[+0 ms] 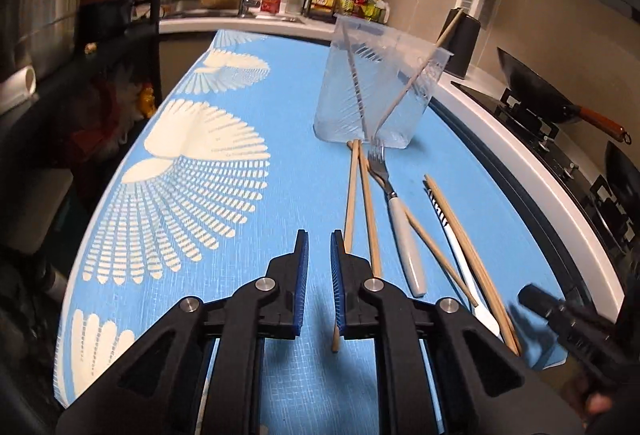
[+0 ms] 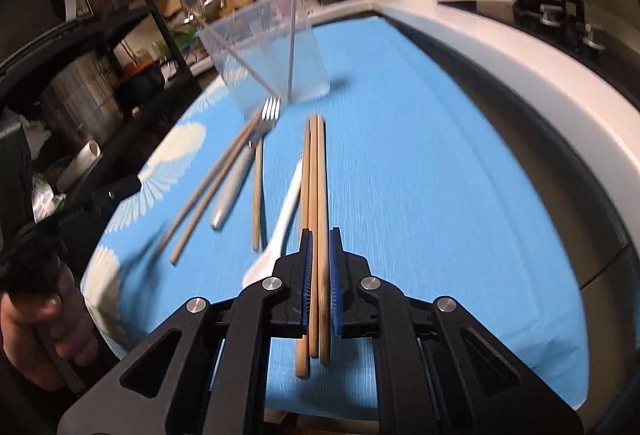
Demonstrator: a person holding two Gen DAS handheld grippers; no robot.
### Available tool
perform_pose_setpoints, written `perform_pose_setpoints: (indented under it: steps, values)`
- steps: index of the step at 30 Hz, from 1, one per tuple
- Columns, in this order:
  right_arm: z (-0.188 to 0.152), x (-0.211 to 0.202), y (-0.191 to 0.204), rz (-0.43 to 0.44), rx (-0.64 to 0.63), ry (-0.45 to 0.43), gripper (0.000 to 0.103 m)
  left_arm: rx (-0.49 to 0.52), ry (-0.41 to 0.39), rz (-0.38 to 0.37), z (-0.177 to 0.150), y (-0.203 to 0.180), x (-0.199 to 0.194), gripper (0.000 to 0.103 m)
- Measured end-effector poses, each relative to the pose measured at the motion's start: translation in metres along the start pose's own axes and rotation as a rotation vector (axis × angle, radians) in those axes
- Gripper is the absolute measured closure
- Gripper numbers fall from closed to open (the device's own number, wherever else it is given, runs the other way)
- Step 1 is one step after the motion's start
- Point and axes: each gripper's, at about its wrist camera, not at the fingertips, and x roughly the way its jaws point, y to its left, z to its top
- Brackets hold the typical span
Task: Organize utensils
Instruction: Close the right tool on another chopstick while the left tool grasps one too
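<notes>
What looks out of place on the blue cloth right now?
Nothing is spilled or broken. The right gripper has three wooden chopsticks between its pads rather than a pair, their ends uneven. The clear plastic cup stands upright.

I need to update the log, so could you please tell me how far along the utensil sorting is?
Early stage. Done: two chopsticks already stand in the clear container. In hand: the right gripper is around a few wooden chopsticks; whether it grips them yet is unclear. The left gripper is open and empty. Left on the blue cloth: the fork, the white spoon and several loose chopsticks.
</notes>
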Motion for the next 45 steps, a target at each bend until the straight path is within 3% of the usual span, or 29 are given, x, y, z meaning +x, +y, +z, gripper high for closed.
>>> perform_pose_setpoints:
  steps: [4,8,11,19,34,38,45]
  values:
    - [-0.013,0.011,0.004,-0.032,-0.049,0.043,0.094,-0.027,0.017,0.003,-0.003,0.004,0.004,0.091]
    - [-0.015,0.013,0.005,-0.021,-0.048,0.047,0.093,-0.042,0.044,0.004,-0.006,0.007,0.01,0.091]
    - [-0.019,0.014,0.013,-0.061,-0.11,0.04,0.094,-0.049,0.071,-0.004,-0.01,0.008,0.015,0.091]
    - [-0.017,0.012,0.008,-0.113,-0.129,0.038,0.097,0.01,0.115,-0.036,-0.019,-0.006,0.024,0.091]
    - [-0.02,0.008,-0.008,-0.147,-0.11,-0.037,0.096,0.168,0.094,0.045,-0.036,-0.032,0.036,0.091]
    - [-0.026,0.007,-0.006,-0.156,-0.125,-0.075,0.095,0.178,0.067,0.057,-0.039,-0.035,0.036,0.096]
    - [-0.037,-0.001,-0.007,-0.173,-0.107,-0.124,0.095,0.134,0.037,0.087,-0.048,-0.03,0.021,0.097]
